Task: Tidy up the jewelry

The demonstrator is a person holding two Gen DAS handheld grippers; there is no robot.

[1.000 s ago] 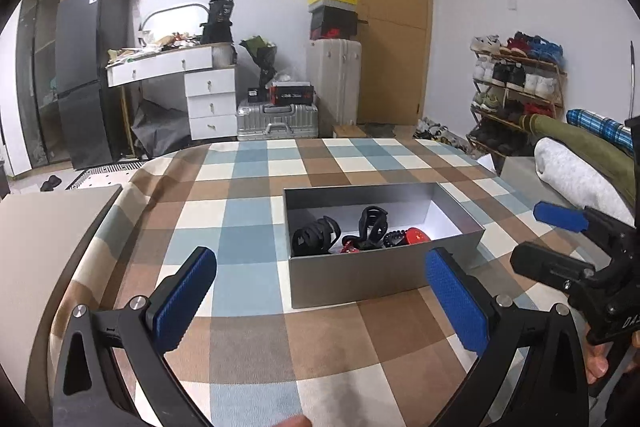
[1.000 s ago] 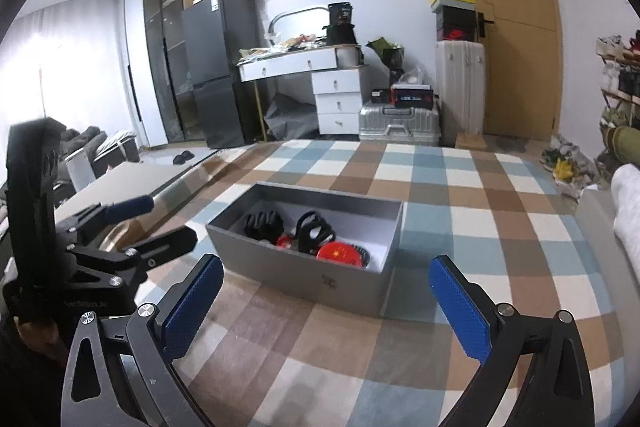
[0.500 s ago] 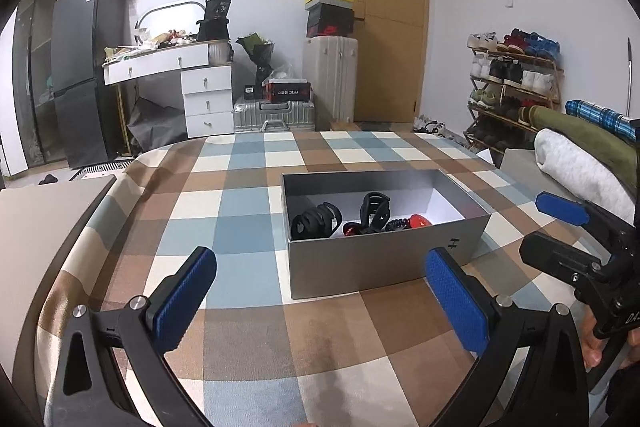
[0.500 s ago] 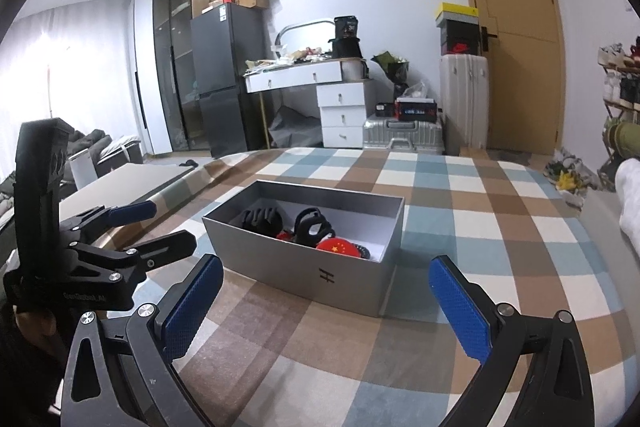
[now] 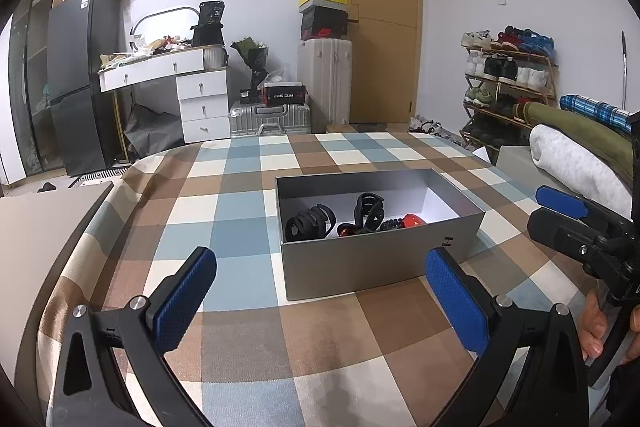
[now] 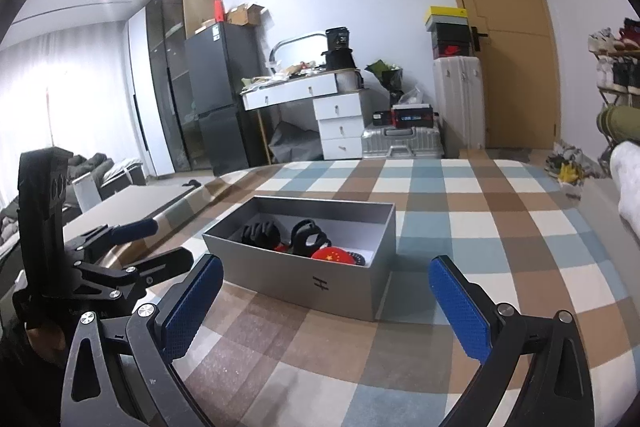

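Observation:
An open grey box (image 5: pixel 360 263) (image 6: pixel 304 279) stands on the checked tablecloth (image 5: pixel 240 219). Inside lie black hair claws (image 5: pixel 310 225) (image 6: pixel 260 233), another black claw (image 5: pixel 368 209) (image 6: pixel 308 239), a red round piece (image 5: pixel 412 219) (image 6: pixel 334 255) and dark beads (image 5: pixel 390 225). My left gripper (image 5: pixel 320 299) is open and empty, in front of the box; it also shows in the right wrist view (image 6: pixel 152 243). My right gripper (image 6: pixel 326 307) is open and empty, in front of the box's near corner; in the left wrist view it shows at the right (image 5: pixel 560 215).
A grey board (image 5: pixel 44 223) lies at the table's left. Rolled blankets (image 5: pixel 576 163) lie at the right. Behind the table are a white desk (image 5: pixel 172 83), suitcases (image 5: pixel 272 119), a fridge (image 5: pixel 76 79), a shoe rack (image 5: pixel 508 79) and a door (image 5: pixel 380 27).
Both grippers have tilted upward and dropped slightly, so the box sits lower in each view. Both stay open and empty. The box and its contents have not moved.

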